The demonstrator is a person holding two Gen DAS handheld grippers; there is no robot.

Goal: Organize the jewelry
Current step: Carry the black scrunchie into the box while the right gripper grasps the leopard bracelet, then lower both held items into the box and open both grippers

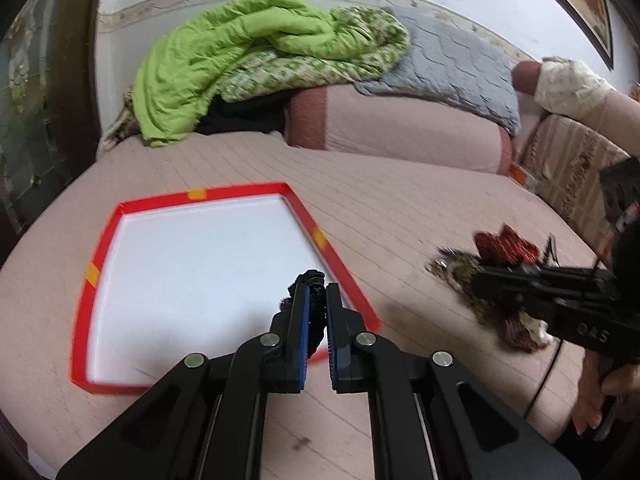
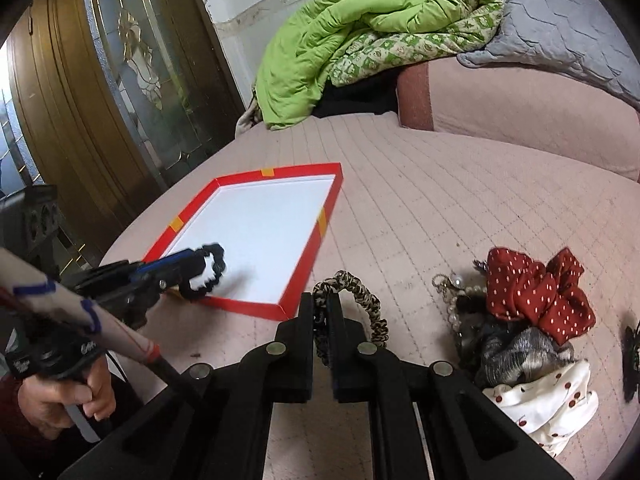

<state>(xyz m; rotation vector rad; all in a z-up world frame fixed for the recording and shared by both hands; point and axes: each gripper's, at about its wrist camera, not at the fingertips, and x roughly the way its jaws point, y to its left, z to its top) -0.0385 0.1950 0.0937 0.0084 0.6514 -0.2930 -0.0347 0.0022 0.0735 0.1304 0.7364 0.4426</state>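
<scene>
Left gripper (image 1: 318, 300) clamped on a black scrunchie (image 1: 314, 280), low centre of its frame, over the near right corner of the red tray (image 1: 344, 264). Right gripper (image 2: 320, 312) clamped on a leopard scrunchie (image 2: 370, 308), low centre of its frame, just off the tray's near corner, with the remaining pile (image 2: 532, 320) at right. Probably light, soft and springy, unlikely to break; best pinched across the bunched band, since a shallow hold on slick fabric could slip.
</scene>
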